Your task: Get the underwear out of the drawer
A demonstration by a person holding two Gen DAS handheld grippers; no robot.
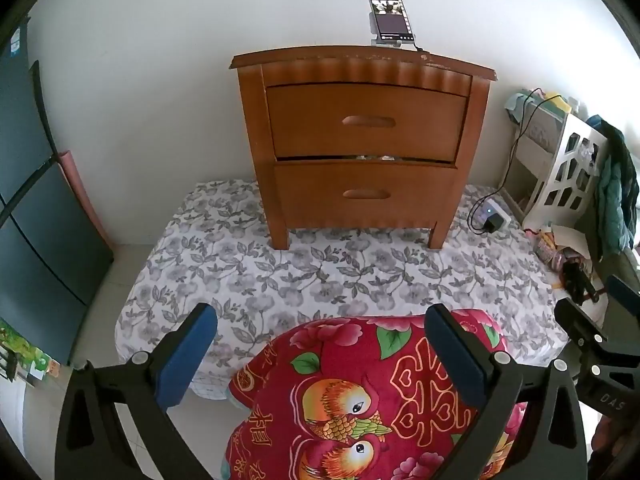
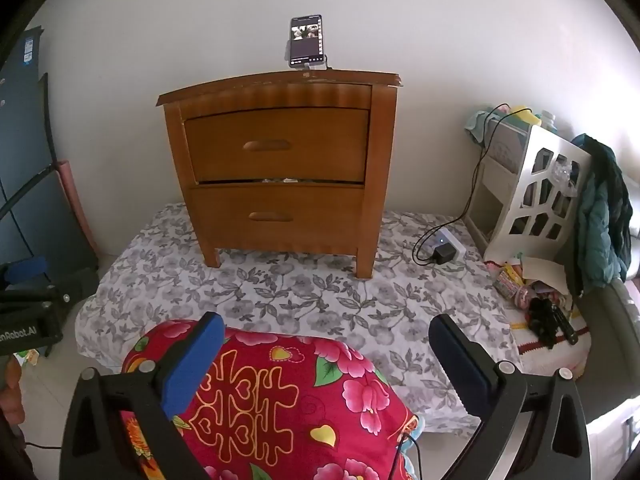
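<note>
Looking for the underwear, I can only guess at it: a thin strip of pale fabric [image 1: 374,157] peeks through the gap above the lower drawer [image 1: 366,194], too small to tell what it is. Both that drawer and the upper drawer [image 1: 368,120] of the wooden nightstand [image 1: 256,128] look nearly closed, the lower one standing slightly ajar at its top edge. So I judge the task has barely begun: no drawer is pulled out, nothing is lifted, and everything remains to do, from reaching a handle [image 1: 366,194] to pulling and picking the garment out.

My left gripper [image 1: 320,356] stands wide open with nothing between its blue pads, well apart from the nightstand and hanging over a red flowered quilt [image 1: 360,400]. My right gripper [image 2: 326,364] is likewise spread wide and empty, over the same quilt. The nightstand sits on a grey floral sheet [image 1: 320,272], with a phone [image 1: 390,16] propped on top against the wall.

The left wrist view shows the nightstand closer and the quilt's bird pattern, plus the dark cabinet [image 1: 36,200] at the left and the edge of my right gripper at the far right. The right wrist view shows more of the white cut-out rack [image 2: 532,184], the teal garment [image 2: 604,208] draped on it, the charger [image 2: 444,254] and the clutter below.
</note>
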